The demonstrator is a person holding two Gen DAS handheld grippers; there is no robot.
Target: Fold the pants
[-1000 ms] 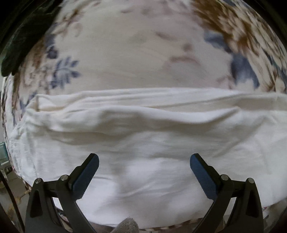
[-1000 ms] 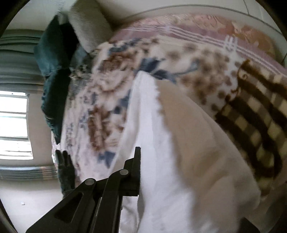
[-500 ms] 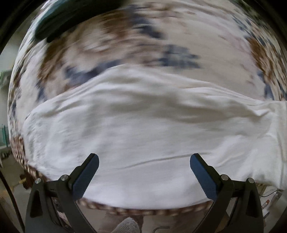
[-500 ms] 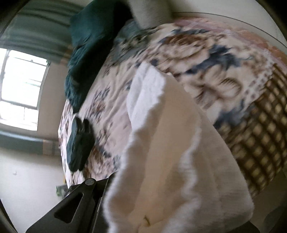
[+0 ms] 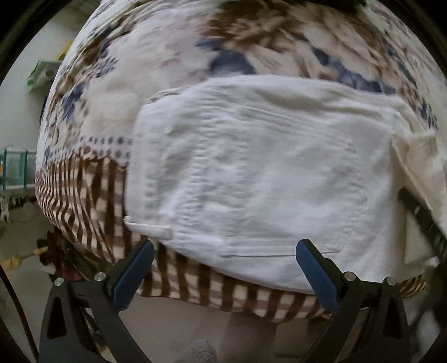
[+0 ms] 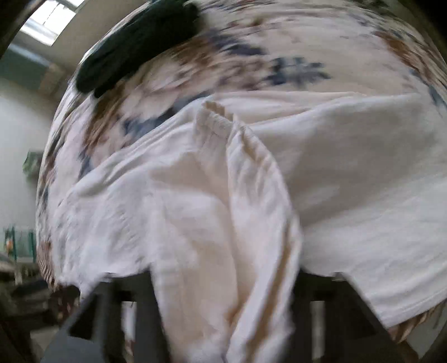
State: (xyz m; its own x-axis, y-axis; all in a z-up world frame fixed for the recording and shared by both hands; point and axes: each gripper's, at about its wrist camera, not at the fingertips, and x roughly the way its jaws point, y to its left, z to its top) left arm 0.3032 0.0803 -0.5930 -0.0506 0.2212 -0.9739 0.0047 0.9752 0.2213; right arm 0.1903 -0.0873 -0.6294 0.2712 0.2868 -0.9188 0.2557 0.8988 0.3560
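Observation:
White pants (image 5: 251,173) lie folded over on a floral and checked blanket (image 5: 173,47), back pocket facing up near the bed's front edge. My left gripper (image 5: 223,268) is open and empty, its blue pads hovering just in front of the pants' near edge. In the right wrist view my right gripper (image 6: 223,293) is shut on a bunched fold of the pants (image 6: 218,223), with the elastic waistband (image 6: 218,117) draped over it; its fingers are mostly hidden by cloth. The right gripper's dark arm shows at the right edge of the left wrist view (image 5: 421,217).
A dark green garment (image 6: 134,47) lies on the blanket far behind the pants. The blanket's brown checked border (image 5: 83,190) hangs over the bed's front edge. A window (image 6: 50,16) and a wall lie to the left. A teal rack (image 5: 16,167) stands beside the bed.
Both grippers have swung toward the bed's front edge. The right gripper has carried its held fold over the pants, which now lie folded with the pocket up. The left gripper stayed open.

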